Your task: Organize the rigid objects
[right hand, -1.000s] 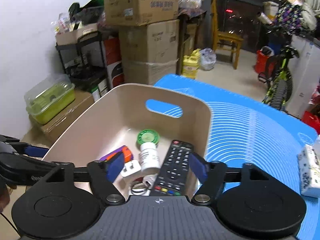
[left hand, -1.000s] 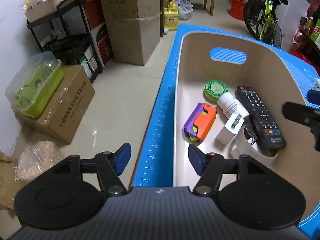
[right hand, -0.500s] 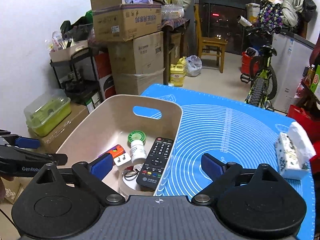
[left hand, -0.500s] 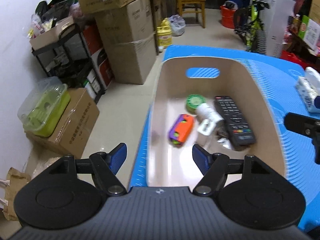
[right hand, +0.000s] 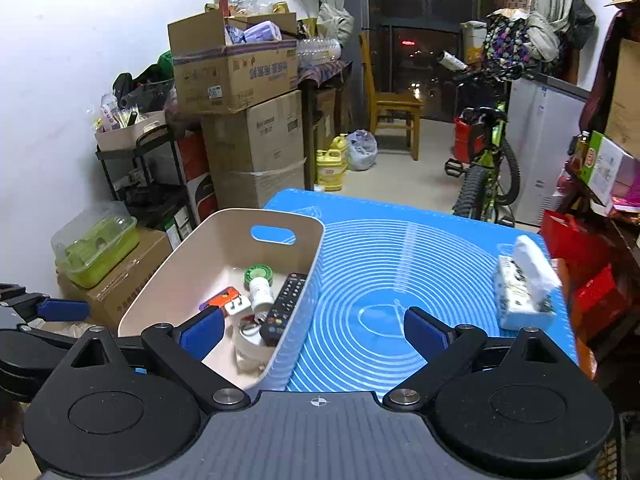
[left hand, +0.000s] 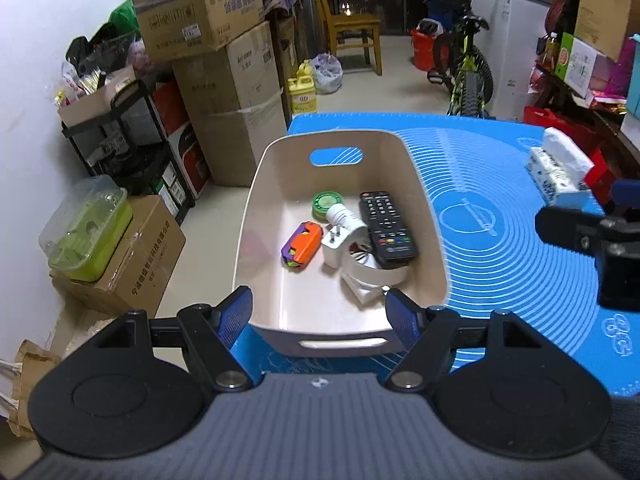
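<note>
Both grippers, left (left hand: 318, 312) and right (right hand: 310, 330), jaws apart and empty, hang near the bin's (left hand: 340, 136) front rim.

Both wrist views angled down from above, sharing the bin (left hand: 256, 184) on the blue mat (right hand: 400, 264)

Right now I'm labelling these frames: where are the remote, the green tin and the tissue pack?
remote (left hand: 386, 225), left wrist view, button face.
green tin (left hand: 327, 201), left wrist view, lid.
tissue pack (right hand: 520, 286), right wrist view, printed side.

partly hidden things in the bin (left hand: 256, 216)
the remote (left hand: 386, 224) covered part of a white roll (left hand: 374, 274); labels on the small bottle (right hand: 261, 294) were too small to read.
</note>
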Demonstrator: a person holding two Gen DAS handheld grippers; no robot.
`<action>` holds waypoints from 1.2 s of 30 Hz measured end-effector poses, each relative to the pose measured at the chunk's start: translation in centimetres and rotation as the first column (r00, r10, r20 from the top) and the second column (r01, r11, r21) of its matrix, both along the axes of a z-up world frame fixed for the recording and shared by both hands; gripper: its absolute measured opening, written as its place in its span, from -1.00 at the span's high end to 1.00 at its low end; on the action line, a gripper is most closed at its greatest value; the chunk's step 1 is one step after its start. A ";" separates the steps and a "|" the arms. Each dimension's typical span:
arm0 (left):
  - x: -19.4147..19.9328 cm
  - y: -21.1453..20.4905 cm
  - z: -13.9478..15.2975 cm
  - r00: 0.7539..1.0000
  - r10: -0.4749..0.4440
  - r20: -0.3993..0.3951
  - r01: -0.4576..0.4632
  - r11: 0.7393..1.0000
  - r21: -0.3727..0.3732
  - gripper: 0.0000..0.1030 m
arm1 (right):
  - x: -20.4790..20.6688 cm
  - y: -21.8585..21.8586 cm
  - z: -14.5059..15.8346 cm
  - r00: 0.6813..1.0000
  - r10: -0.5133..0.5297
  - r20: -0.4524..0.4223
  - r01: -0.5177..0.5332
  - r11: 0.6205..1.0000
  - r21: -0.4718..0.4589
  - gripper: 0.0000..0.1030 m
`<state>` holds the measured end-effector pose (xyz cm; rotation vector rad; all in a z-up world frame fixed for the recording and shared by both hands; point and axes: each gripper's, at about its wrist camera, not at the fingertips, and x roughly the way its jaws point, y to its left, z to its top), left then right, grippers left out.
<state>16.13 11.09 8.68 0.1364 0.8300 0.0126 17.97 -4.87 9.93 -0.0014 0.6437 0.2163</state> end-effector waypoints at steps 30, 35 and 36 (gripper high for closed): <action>-15.3 -6.8 2.4 0.984 0.003 0.180 0.001 1.000 -0.022 -0.43 | -17.8 -7.9 0.6 0.991 -0.064 0.115 0.062 0.998 0.022 -0.87; -16.7 -7.4 1.7 0.980 0.010 0.200 -0.006 1.000 -0.020 -0.43 | -19.8 -8.4 -0.3 0.985 -0.066 0.160 0.065 0.998 0.011 -0.87; -16.9 -7.4 1.6 0.979 0.010 0.204 -0.007 1.000 -0.019 -0.43 | -20.1 -8.5 -0.5 0.984 -0.068 0.162 0.067 0.998 0.014 -0.87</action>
